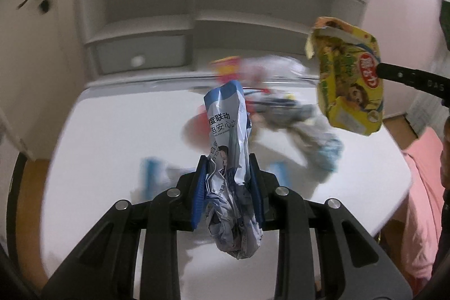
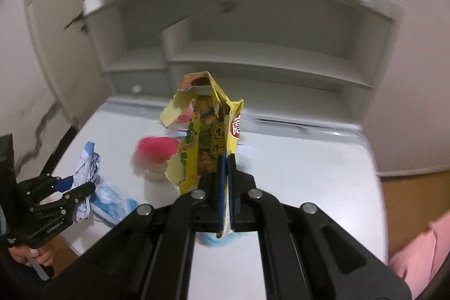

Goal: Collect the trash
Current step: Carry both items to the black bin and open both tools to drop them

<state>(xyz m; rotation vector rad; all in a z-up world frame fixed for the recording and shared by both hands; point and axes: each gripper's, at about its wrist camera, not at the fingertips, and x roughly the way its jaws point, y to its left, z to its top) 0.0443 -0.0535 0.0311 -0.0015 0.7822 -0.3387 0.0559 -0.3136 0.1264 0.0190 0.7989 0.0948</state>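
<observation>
My left gripper (image 1: 228, 159) is shut on a crumpled blue and white wrapper (image 1: 229, 148), held above the white table (image 1: 112, 137). It also shows in the right wrist view (image 2: 84, 184) at the far left, with the wrapper (image 2: 88, 162) between its fingers. My right gripper (image 2: 227, 156) is shut on a torn yellow snack box (image 2: 205, 131) and holds it upright above the table (image 2: 309, 165). In the left wrist view the yellow box (image 1: 348, 75) hangs at the upper right on a black finger (image 1: 407, 78).
More trash lies blurred on the table: a pile of wrappers (image 1: 281, 108), a red and white cup (image 2: 157, 156), a blue and white packet (image 2: 112, 201). A white shelf unit (image 1: 174, 18) stands behind the table. Pink fabric (image 1: 422, 187) is at the right edge.
</observation>
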